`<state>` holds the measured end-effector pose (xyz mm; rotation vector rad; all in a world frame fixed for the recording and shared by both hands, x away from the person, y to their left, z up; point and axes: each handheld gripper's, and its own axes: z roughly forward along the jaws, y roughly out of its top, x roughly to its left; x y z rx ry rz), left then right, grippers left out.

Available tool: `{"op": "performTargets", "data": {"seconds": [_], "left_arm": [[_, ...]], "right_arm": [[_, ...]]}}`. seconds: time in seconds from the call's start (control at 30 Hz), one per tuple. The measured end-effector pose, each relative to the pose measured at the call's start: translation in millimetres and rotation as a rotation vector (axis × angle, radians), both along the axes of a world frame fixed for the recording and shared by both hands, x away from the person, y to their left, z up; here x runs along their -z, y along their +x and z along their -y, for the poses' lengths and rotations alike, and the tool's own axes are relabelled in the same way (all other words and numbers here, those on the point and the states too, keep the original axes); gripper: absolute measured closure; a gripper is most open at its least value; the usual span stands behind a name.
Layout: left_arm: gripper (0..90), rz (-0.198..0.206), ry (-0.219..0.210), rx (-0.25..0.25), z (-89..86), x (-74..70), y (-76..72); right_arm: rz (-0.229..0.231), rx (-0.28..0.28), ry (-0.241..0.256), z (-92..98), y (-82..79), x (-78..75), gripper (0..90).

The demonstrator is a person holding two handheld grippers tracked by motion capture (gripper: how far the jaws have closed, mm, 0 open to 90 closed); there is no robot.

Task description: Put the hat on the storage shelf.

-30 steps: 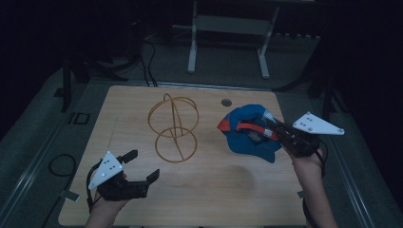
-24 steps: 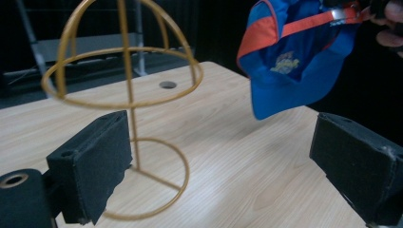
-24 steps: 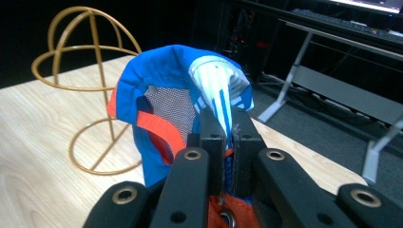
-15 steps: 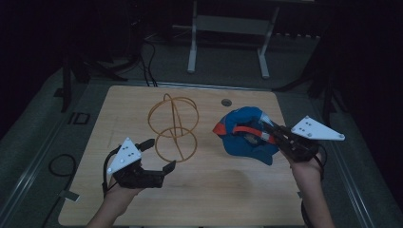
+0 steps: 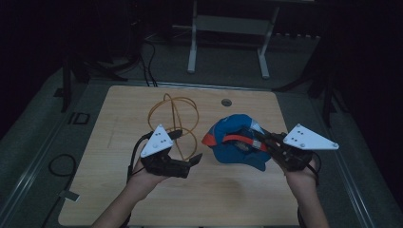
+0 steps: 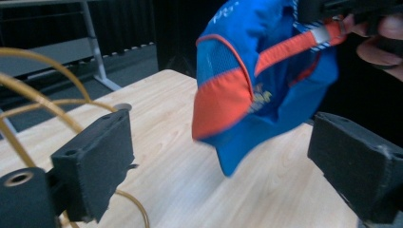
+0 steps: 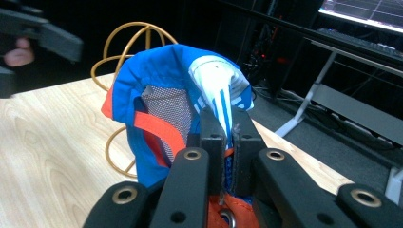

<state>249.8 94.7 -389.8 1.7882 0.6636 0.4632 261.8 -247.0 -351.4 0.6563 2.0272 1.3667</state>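
Currently right tongs [image 5: 264, 139] clamped on the blue-orange cap [image 5: 235, 145], held above the tabletop [image 5: 237, 190], left tongs [image 5: 186, 148] wide open, empty, beside the yellow wire frame [image 5: 175, 118].

A pale wooden worktop [image 5: 237, 199] fills the middle of the high view, with a small round hole [image 5: 226, 102] near its far edge. Beyond it, at upper centre, a light metal frame [image 5: 192, 47] stands on the grey floor [image 5: 304, 71]. Dark cables [image 5: 149, 57] trail left of the frame, and another cable loop [image 5: 59, 166] lies at lower left. In the right gripper view a lit screen [image 7: 366, 12] glows at upper right, above the same frame [image 7: 351, 111].
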Motion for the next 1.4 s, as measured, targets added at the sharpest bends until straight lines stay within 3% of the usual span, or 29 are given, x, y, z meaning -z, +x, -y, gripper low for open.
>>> {"op": "performTargets", "data": {"seconds": [0.17, 0.33, 0.77, 1.07, 1.2, 1.23, 1.27, 1.3, 1.33, 1.4], "left_arm": [[12.9, 0.009, 0.0, 0.021, 18.4, -7.4, 13.0], [15.4, 0.029, 0.009, 0.048, 29.1, -12.9, 16.4], [26.1, -0.002, 0.054, 0.095, 52.2, -18.0, 39.2], [54.1, 0.026, 0.053, 0.12, 61.2, -17.5, 41.2], [69.8, 0.033, 0.052, 0.105, 66.1, -16.6, 39.8], [69.8, 0.034, 0.071, 0.089, 68.5, -16.4, 39.0], [76.4, 0.034, 0.071, 0.089, 68.5, -16.4, 39.0], [76.4, 0.038, 0.073, 0.087, 70.8, -16.3, 37.6], [86.8, 0.037, 0.08, 0.082, 71.8, -16.9, 36.8], [87.9, 0.041, 0.084, 0.09, 72.8, -17.8, 35.8]], "right_arm": [[-0.004, -0.02, -0.003, -5.4, -2.8, 1.7, 86.4], [0.0, -0.037, -0.008, -9.3, -5.6, 2.7, 86.4], [0.018, -0.07, -0.009, -12.1, -15.5, -3.3, 86.4], [0.014, -0.074, -0.008, -12.5, -16.6, -1.2, 86.4], [0.016, -0.069, -0.006, -11.7, -17.3, -0.5, 86.3], [0.017, -0.068, -0.009, -11.7, -17.4, -0.4, 86.3], [0.017, -0.068, -0.009, -11.7, -17.4, -0.4, 86.3], [0.015, -0.066, -0.01, -11.7, -17.7, -0.2, 86.3], [0.012, -0.069, -0.013, -12.0, -17.9, 0.3, 86.3], [0.012, -0.065, -0.013, -12.2, -18.4, 0.8, 86.3]]}}
